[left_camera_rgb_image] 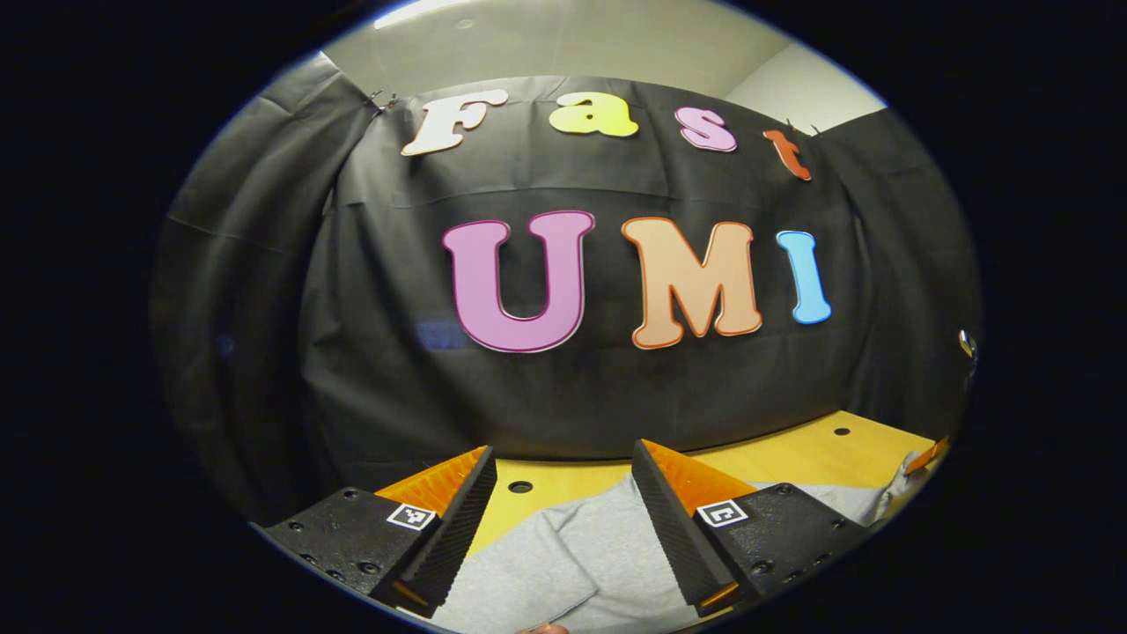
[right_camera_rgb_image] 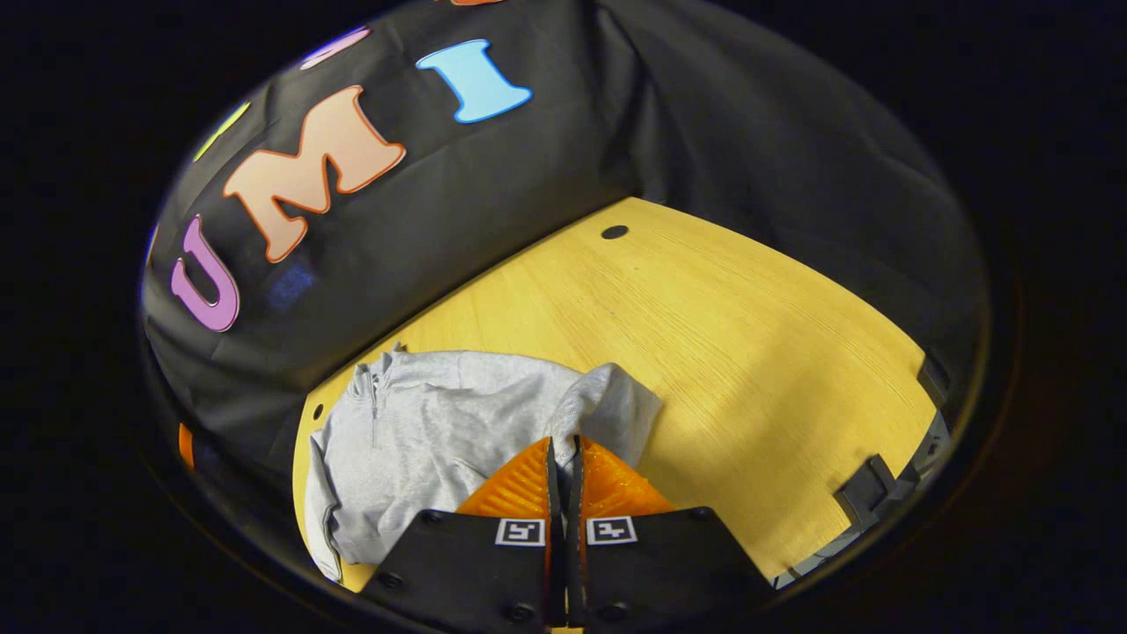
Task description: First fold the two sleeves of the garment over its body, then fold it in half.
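While the left claw [left_camera_rgb_image: 563,462] hangs wide open above the grey garment [right_camera_rgb_image: 423,440], the right claw [right_camera_rgb_image: 563,453] is pinched onto a raised fold of sleeve [right_camera_rgb_image: 612,401]. The garment lies near the worktop [right_camera_rgb_image: 748,352] rear-left edge; bare wood extends to its right.

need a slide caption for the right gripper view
Right gripper pinching a sleeve of the grey garment on the yellow wooden table.
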Action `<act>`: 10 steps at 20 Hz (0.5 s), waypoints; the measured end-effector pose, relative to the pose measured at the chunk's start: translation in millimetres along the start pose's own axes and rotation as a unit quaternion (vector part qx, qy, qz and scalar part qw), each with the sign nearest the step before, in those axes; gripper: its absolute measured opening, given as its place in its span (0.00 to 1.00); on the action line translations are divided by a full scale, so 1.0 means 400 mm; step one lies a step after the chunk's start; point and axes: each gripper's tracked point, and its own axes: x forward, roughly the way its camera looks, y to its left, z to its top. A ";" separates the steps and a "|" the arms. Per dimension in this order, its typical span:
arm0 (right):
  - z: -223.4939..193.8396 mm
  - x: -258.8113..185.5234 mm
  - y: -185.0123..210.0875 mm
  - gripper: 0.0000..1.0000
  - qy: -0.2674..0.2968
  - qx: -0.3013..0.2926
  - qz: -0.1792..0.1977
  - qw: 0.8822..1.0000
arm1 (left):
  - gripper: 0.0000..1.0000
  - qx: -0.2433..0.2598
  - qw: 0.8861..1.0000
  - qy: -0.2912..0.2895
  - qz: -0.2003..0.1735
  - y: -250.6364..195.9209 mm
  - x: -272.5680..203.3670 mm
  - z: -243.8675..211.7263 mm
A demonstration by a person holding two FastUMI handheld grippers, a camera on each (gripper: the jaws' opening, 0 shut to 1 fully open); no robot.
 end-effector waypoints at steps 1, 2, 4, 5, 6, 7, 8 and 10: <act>0.009 -0.002 0.024 0.03 -0.001 -0.008 0.009 1.000 | 0.92 -0.001 1.000 0.001 0.009 0.020 -0.005 -0.001; 0.019 0.003 0.057 0.03 -0.003 -0.012 0.019 1.000 | 0.92 -0.002 1.000 0.003 0.017 0.039 -0.011 -0.006; 0.037 0.025 0.119 0.03 -0.006 -0.015 0.036 0.999 | 0.92 -0.002 0.999 0.005 0.032 0.075 -0.022 -0.010; 0.045 0.032 0.144 0.03 -0.008 -0.014 0.044 0.999 | 0.92 -0.001 0.999 0.005 0.039 0.092 -0.027 -0.009; 0.056 0.039 0.167 0.03 -0.008 -0.015 0.050 0.999 | 0.92 0.000 0.999 0.005 0.046 0.108 -0.033 -0.009; 0.061 0.046 0.194 0.03 -0.010 -0.016 0.056 0.998 | 0.92 0.001 0.999 0.005 0.052 0.120 -0.035 -0.009; 0.071 0.053 0.223 0.03 -0.014 -0.019 0.064 0.998 | 0.92 0.002 0.998 0.005 0.057 0.134 -0.039 -0.006; 0.084 0.068 0.285 0.03 -0.017 -0.030 0.080 0.996 | 0.92 0.003 0.998 0.006 0.067 0.157 -0.049 -0.010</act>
